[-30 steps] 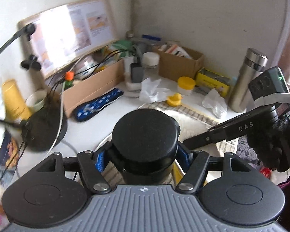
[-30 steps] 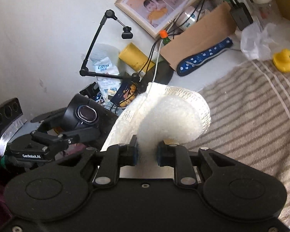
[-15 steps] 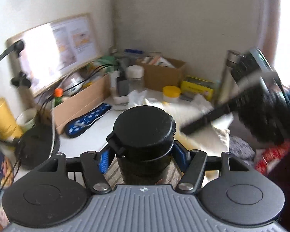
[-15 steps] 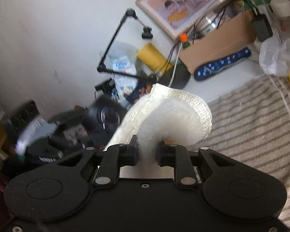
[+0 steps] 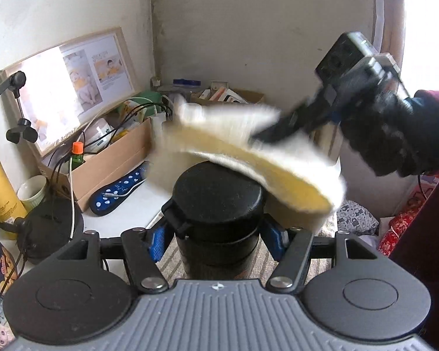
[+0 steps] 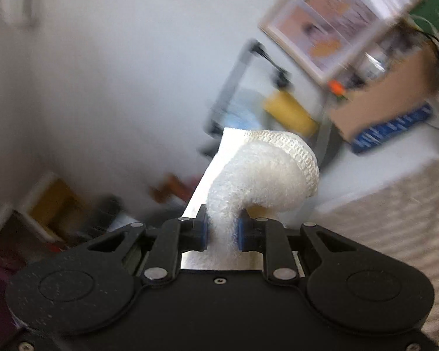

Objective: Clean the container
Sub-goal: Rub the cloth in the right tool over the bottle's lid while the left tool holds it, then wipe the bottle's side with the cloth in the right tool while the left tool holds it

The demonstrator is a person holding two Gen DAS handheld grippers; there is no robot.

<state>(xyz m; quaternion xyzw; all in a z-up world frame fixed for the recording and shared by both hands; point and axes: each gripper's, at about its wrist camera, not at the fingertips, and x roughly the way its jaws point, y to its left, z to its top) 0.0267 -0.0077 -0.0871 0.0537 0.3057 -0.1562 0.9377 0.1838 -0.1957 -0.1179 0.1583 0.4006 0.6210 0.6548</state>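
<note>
My left gripper (image 5: 216,234) is shut on a black lidded container (image 5: 218,201) and holds it upright above the striped mat. My right gripper (image 6: 221,231) is shut on a white and yellow cloth (image 6: 263,172). In the left wrist view the right gripper (image 5: 278,131) comes in from the upper right, and the cloth (image 5: 248,161), blurred by motion, hangs over the far right edge of the container's lid. I cannot tell whether the cloth touches the lid.
A cardboard box (image 5: 111,158) with cables, a blue dotted item (image 5: 117,193), a yellow cup (image 5: 0,193) and a lamp base (image 5: 46,228) stand at the left. A framed picture (image 5: 70,82) leans on the wall. A striped mat (image 6: 409,219) covers the table.
My right gripper has swung up and left with the cloth, bringing it over the container's lid. My left gripper has raised the container and tilted upward toward the wall.
</note>
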